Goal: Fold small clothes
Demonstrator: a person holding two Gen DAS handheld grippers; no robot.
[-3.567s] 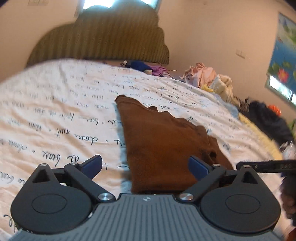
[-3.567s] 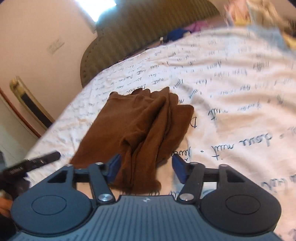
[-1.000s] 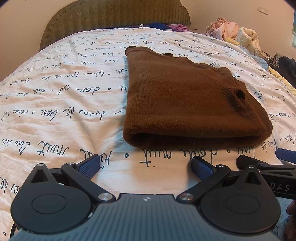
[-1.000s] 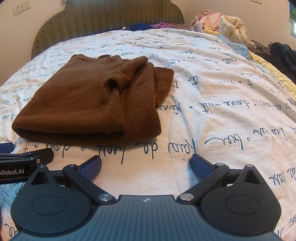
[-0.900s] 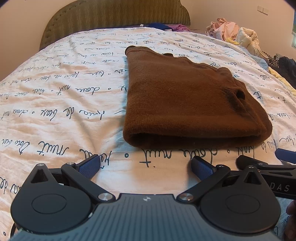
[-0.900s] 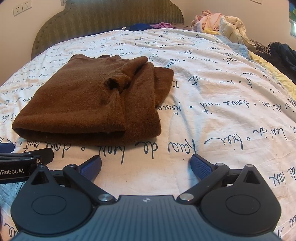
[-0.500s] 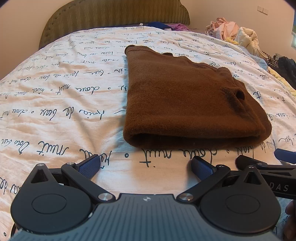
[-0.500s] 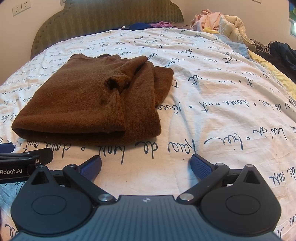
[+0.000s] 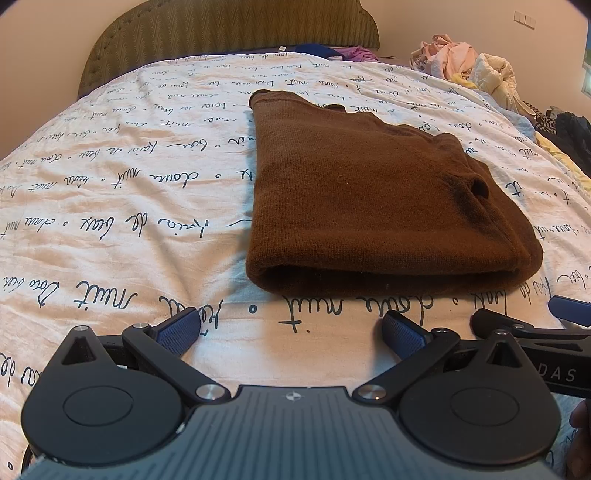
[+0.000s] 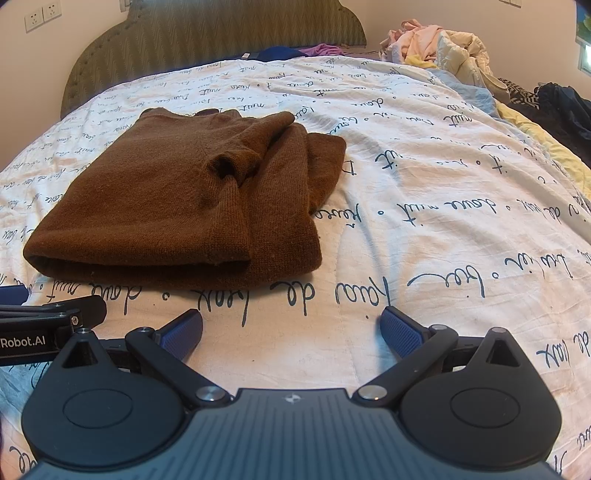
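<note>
A brown knit garment (image 9: pixel 369 192) lies folded flat on the bed, its rolled fold edge facing me. It also shows in the right wrist view (image 10: pixel 184 199), with a sleeve folded over its right side. My left gripper (image 9: pixel 291 330) is open and empty, just short of the fold edge, low over the sheet. My right gripper (image 10: pixel 291 328) is open and empty, in front of the garment's right corner. The right gripper's finger shows at the right of the left wrist view (image 9: pixel 532 325); the left gripper's finger shows at the left of the right wrist view (image 10: pixel 55 314).
The bed has a white sheet (image 9: pixel 110 192) printed with script. A green headboard (image 9: pixel 229 29) stands at the far end. A pile of pale clothes (image 9: pixel 469 62) and dark clothes (image 10: pixel 561 103) lie at the far right. Blue and purple items (image 10: pixel 295 50) rest by the headboard.
Since 3.6 s ago both grippers drew back from the garment and opened wide; it now lies folded. Over the last second nothing visibly moved.
</note>
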